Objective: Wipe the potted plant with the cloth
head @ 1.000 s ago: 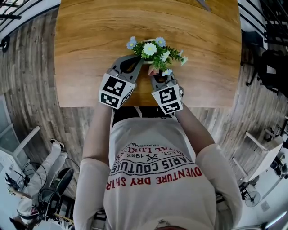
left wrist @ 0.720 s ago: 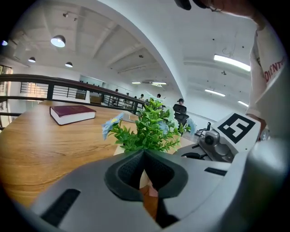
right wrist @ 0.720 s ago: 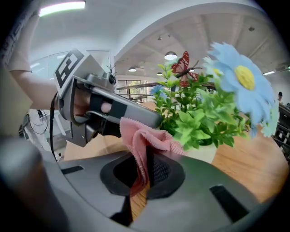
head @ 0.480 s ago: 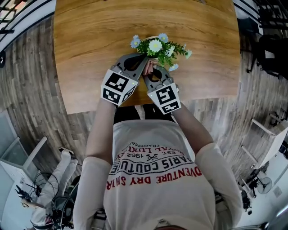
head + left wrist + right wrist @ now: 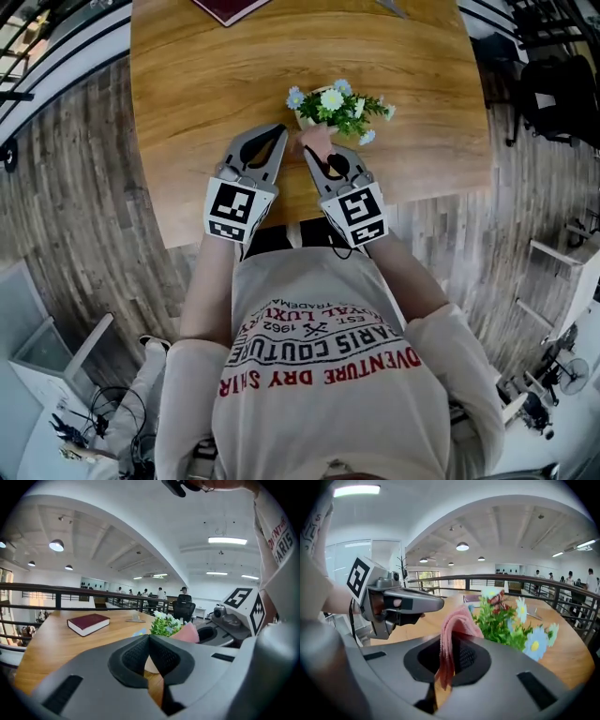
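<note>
One pale pot (image 5: 302, 120) holds daisy-like flowers (image 5: 334, 101) on the wooden table (image 5: 187, 84).

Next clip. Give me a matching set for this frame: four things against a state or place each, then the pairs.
Things:
1. left tool
2. right tool
3. book
4. plant

States or places:
A. lies flat, beyond the plant
B. shut on the pink cloth
C. shut, nothing in it
D. stands just ahead of both tools

Pairs: 1-C, 2-B, 3-A, 4-D
</note>
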Tool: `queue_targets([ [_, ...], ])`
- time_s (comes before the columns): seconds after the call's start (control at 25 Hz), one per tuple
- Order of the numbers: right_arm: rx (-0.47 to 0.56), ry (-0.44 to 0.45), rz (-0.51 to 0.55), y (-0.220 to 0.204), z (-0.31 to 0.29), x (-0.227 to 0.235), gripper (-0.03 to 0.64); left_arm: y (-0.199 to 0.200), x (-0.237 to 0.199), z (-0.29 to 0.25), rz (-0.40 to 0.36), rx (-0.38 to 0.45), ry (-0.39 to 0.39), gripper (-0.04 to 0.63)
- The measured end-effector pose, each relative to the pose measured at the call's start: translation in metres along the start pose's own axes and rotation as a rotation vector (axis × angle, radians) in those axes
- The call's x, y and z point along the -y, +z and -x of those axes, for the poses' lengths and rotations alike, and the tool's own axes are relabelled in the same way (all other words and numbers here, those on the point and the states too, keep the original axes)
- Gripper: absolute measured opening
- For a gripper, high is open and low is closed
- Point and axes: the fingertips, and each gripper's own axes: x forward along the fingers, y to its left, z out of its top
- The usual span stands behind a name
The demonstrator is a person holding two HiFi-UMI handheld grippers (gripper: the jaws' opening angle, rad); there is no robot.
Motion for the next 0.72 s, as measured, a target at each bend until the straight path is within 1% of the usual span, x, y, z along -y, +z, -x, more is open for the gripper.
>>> queue_targets([
  [0.08,0.047,-0.027,0.018,0.025,0.005,-0.004,0.035,0.006,-0.01,0.018,-0.024,-0.005,0.019,0.015],
  [0.2,0.106,-0.074,0.047,0.06,0.009,-0.003,0.035,0.009,-0.02,0.041,-0.056,-0.021,0.026,0.015],
  [0.4,0.178,-0.125,0.097,0.11,0.013,0.008,0.035,0.017,-0.035,0.063,-0.071,-0.013,0.056,0.015],
  [0.56,0.182,-0.141,0.161,0.135,0.011,0.029,0.035,0.028,-0.04,0.063,-0.08,0.001,0.087,0.015],
  [0.72,0.154,-0.148,0.223,0.15,0.001,0.059,0.035,0.035,-0.049,0.054,-0.07,0.011,0.125,0.015],
])
